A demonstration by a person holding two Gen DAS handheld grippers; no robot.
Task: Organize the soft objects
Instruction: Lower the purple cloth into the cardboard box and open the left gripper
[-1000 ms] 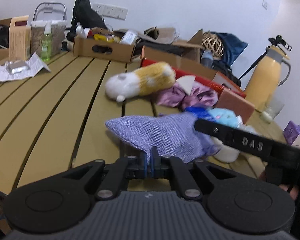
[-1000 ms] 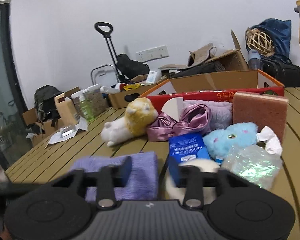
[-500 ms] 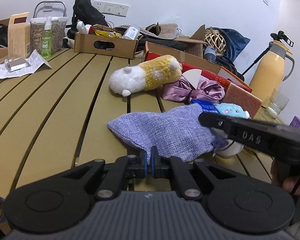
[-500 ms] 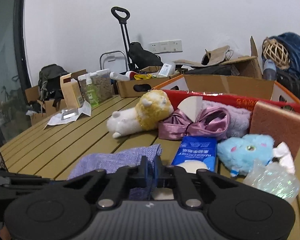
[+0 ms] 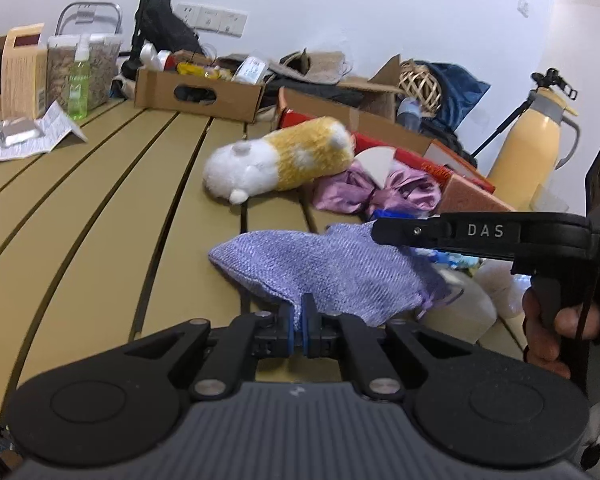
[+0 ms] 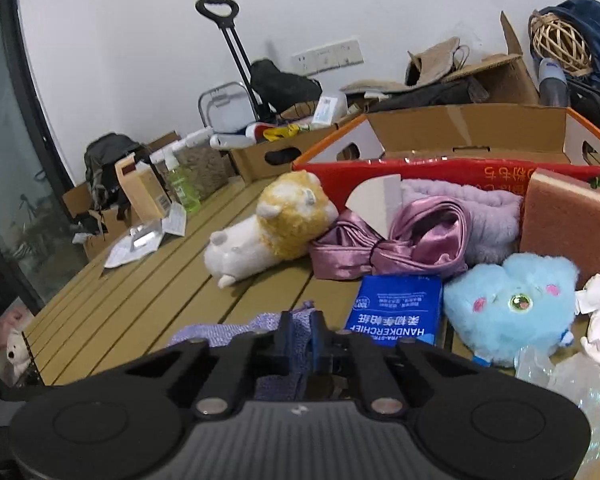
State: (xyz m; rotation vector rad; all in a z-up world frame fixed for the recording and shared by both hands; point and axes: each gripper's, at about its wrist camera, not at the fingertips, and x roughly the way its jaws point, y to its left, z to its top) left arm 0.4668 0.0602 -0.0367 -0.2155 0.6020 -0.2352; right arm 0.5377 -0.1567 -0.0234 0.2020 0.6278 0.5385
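A purple knitted cloth [image 5: 324,268] hangs between both grippers just above the slatted table [image 5: 100,216]. My left gripper [image 5: 299,322] is shut on its near edge. My right gripper [image 6: 300,334] is shut on its other edge [image 6: 300,328]; it also shows side-on in the left wrist view [image 5: 380,230]. Behind lie a yellow and white plush [image 5: 276,164], also in the right wrist view [image 6: 276,224], a pink satin bow [image 6: 384,240], a blue fluffy toy [image 6: 508,304], a blue handkerchief pack [image 6: 396,304] and a pink sponge [image 6: 568,216].
A red and orange cardboard box [image 6: 460,140] stands behind the soft things. A brown box of items [image 5: 196,92], a green bottle [image 5: 78,84] and papers [image 5: 24,140] sit at the table's far left. A yellow thermos [image 5: 528,152] stands at the right.
My right gripper closed on the purple cloth's edge, and both grippers lifted the cloth slightly. The view has shifted a little; the other soft things have not moved.
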